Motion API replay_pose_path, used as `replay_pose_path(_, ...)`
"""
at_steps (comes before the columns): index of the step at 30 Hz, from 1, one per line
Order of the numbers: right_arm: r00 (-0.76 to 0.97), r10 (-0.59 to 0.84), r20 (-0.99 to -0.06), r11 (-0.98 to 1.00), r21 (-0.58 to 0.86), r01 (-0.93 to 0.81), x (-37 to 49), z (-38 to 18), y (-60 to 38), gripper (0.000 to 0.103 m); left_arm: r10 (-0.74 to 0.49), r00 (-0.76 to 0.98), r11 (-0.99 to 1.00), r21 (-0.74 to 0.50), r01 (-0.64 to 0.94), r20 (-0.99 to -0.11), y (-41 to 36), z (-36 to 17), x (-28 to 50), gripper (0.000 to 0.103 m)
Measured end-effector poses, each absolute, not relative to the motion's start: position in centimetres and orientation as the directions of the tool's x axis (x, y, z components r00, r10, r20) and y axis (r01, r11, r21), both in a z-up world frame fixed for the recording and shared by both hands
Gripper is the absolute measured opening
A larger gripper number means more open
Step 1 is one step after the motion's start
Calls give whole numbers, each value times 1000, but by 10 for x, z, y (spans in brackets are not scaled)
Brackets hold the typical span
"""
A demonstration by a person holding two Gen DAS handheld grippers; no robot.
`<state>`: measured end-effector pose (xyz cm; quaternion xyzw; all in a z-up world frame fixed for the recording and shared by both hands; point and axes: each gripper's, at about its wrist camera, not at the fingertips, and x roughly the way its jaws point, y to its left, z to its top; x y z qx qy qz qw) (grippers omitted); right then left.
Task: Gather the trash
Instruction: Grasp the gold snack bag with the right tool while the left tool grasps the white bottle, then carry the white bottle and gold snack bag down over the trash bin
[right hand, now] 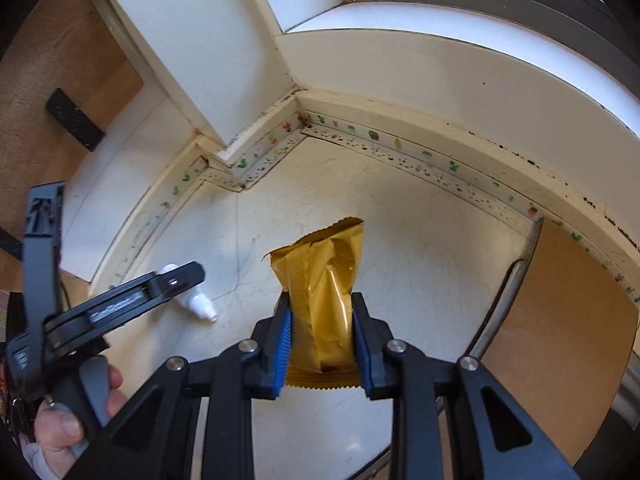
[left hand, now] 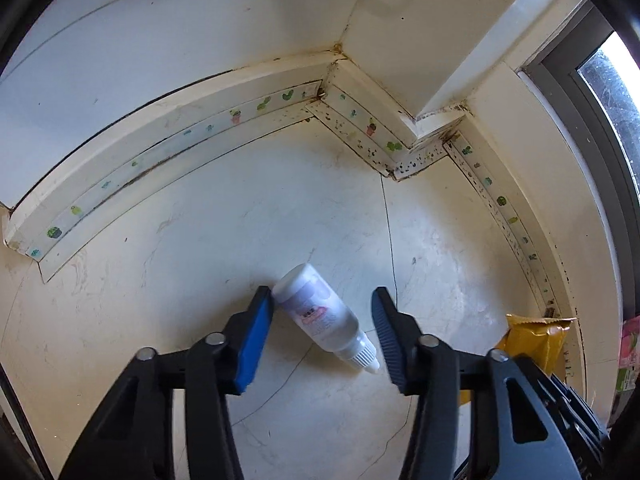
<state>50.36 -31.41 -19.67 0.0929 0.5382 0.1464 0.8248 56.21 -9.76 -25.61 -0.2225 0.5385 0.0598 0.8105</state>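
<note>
A small white dropper bottle (left hand: 324,316) lies slantwise on the white counter (left hand: 200,280), between the fingers of my left gripper (left hand: 320,300). The blue left pad (left hand: 256,332) touches the bottle's base, while the ribbed cap tip stops just short of the right finger, so the jaws stand open around it. In the right wrist view my right gripper (right hand: 320,300) is shut on a gold foil wrapper (right hand: 324,264), both pads pressing its sides. That view also shows the left gripper (right hand: 176,280) over the bottle (right hand: 200,306). The wrapper (left hand: 536,336) shows at the left wrist view's right edge.
A low wall strip with cactus stickers (left hand: 240,116) and a jutting white pillar (left hand: 400,40) bound the counter at the back. A window (left hand: 608,92) lies to the right. A brown board (right hand: 560,320) and metal rail (right hand: 500,304) stand right. A hand (right hand: 60,428) holds the left gripper.
</note>
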Motion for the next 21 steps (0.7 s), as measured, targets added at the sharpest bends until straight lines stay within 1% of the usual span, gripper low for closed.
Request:
replay_pose_path(2, 376, 363, -852, 932, 336, -138, 497, -193, -315, 27, -150, 415, 891, -305, -337, -897, -99, -257, 562, 25)
replay_pose_path(5, 374, 389, -842, 921, 365, -137, 487, -189, -316, 27, -159, 435, 877, -329, -349, -886, -96, -258, 556, 22)
replay_pose_path(8, 374, 407, -833, 913, 386, -133, 475, -184, -318, 27, -135, 451, 891, -308, -335, -882, -96, -254, 544, 22)
replay_pose_path(13, 391, 435, -811, 899, 417, -136, 453, -169, -318, 26, -152, 476, 907, -314, -282, -866, -101, -232, 519, 22)
replay_pose_path(21, 421, 499, -758, 864, 475, -169, 407, -134, -310, 25, -208, 542, 910, -364, -198, -814, -94, -170, 447, 22)
